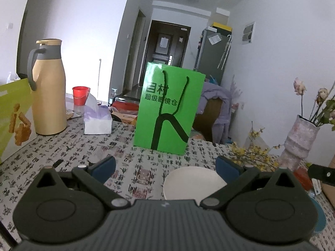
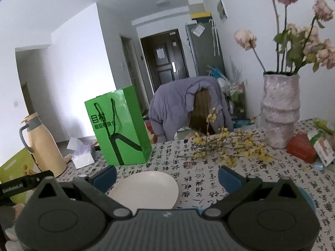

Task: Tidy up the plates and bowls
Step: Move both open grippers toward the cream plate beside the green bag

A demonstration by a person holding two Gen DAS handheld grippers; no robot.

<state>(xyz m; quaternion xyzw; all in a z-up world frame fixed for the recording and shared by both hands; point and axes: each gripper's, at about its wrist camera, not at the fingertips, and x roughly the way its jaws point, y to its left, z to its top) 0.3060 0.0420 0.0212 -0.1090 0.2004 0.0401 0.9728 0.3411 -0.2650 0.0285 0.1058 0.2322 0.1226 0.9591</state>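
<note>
A white plate [image 1: 191,183] lies on the calligraphy-print tablecloth, just inside the right finger of my left gripper [image 1: 165,168], which stands open and holds nothing. The right wrist view shows the same white plate [image 2: 146,190] near the left finger of my right gripper [image 2: 167,174], also open and empty. A blue dish [image 2: 307,198] peeks out behind the right gripper's body at the lower right; the blue dish [image 1: 321,217] also shows at the right edge of the left wrist view. No bowl is clearly visible.
A green paper bag [image 1: 169,108] stands mid-table. A beige thermos [image 1: 49,90] and tissue box [image 1: 97,121] sit at left. A vase of dried flowers [image 2: 279,108], yellow sprigs [image 2: 226,148] and a red box [image 2: 301,147] crowd the right. A chair with a purple jacket [image 2: 184,106] stands behind.
</note>
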